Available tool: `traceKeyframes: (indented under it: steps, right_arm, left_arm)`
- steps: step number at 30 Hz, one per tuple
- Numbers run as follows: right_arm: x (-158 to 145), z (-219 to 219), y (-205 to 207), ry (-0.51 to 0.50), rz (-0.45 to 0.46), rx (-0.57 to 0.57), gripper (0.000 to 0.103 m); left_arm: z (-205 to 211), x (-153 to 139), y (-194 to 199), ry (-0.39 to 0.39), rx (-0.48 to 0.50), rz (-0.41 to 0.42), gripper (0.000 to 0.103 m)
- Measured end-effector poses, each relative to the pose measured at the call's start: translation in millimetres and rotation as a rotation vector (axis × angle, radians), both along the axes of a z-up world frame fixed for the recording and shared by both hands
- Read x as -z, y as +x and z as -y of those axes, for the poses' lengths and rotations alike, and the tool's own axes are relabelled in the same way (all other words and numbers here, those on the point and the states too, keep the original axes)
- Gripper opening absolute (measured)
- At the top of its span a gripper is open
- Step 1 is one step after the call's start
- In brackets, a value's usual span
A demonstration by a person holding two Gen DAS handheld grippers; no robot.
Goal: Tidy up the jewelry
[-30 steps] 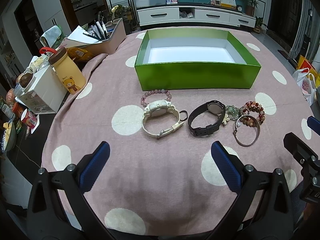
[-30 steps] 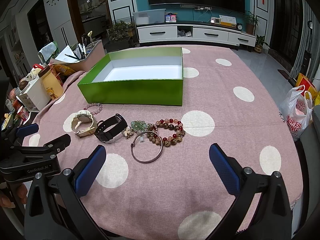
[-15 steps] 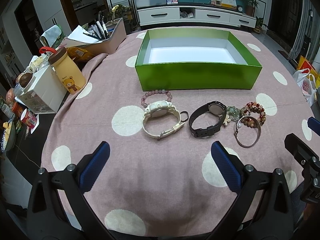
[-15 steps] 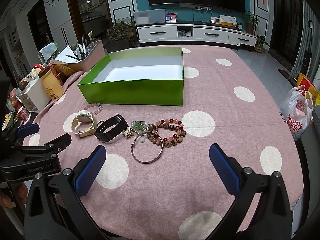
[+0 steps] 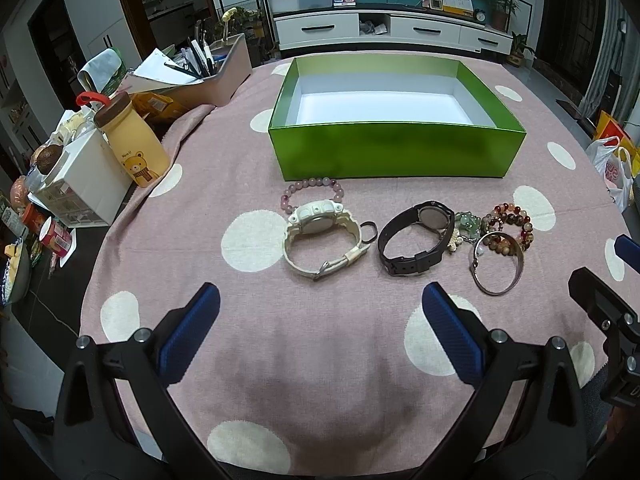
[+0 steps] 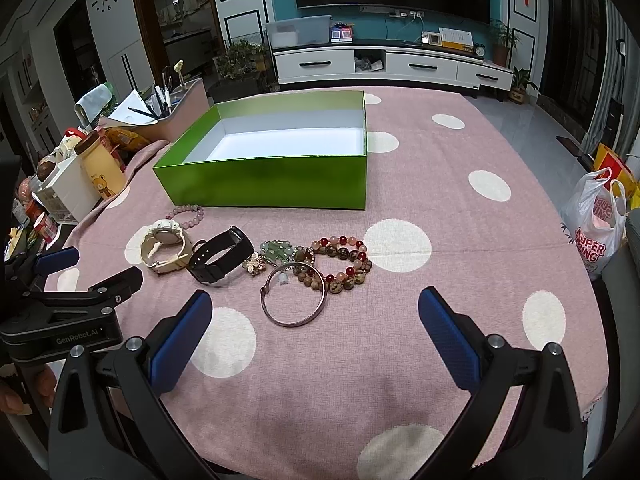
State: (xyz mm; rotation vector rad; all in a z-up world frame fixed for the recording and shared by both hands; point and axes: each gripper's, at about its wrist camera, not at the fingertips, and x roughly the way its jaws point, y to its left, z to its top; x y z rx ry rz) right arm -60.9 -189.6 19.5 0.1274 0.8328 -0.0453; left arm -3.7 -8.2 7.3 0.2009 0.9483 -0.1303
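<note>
No change over last second. Left tongs [image 5: 320, 320] and right tongs [image 6: 316, 324] wide open, empty. Box [image 5: 396, 156] empty; watches, bracelets untouched on table [image 5: 320, 380].

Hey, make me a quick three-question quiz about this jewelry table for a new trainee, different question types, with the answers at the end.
1. True or false: the green box already holds jewelry.
2. Multiple choice: which piece lies nearest the right tongs? A) white watch B) metal bangle C) pink bead bracelet
3. Fill in: the black watch lies between the white watch and the ____ charm.

Key: 1 false, the box is empty. 2 B. 3 green. Both the right and left tongs are open and hold nothing.
</note>
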Motion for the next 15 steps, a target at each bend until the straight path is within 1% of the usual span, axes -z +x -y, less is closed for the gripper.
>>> traceKeyframes:
  steps: [6,9,12,15]
  right_arm:
    - [1.3,1.2,0.6,0.006,0.002,0.0,0.102]
    - [3.5,7.3,2.1,0.074,0.023,-0.021,0.102]
    - [3.3,17.0,1.1,0.16,0.06,-0.051,0.102]
    - [3.6,24.3,-0.3,0.192,0.084,-0.072,0.102]
  left_arm:
    - [-1.9,4.7,2.7,-0.003,-0.002,-0.007,0.101]
    - [-5.0,7.0,4.8,-0.018,0.0,-0.012,0.101]
    - [-11.4,7.7,6.8,-0.07,0.009,-0.014,0.101]
    - [-21.5,10.4,8.9,-0.122,0.009,-0.015,0.101]
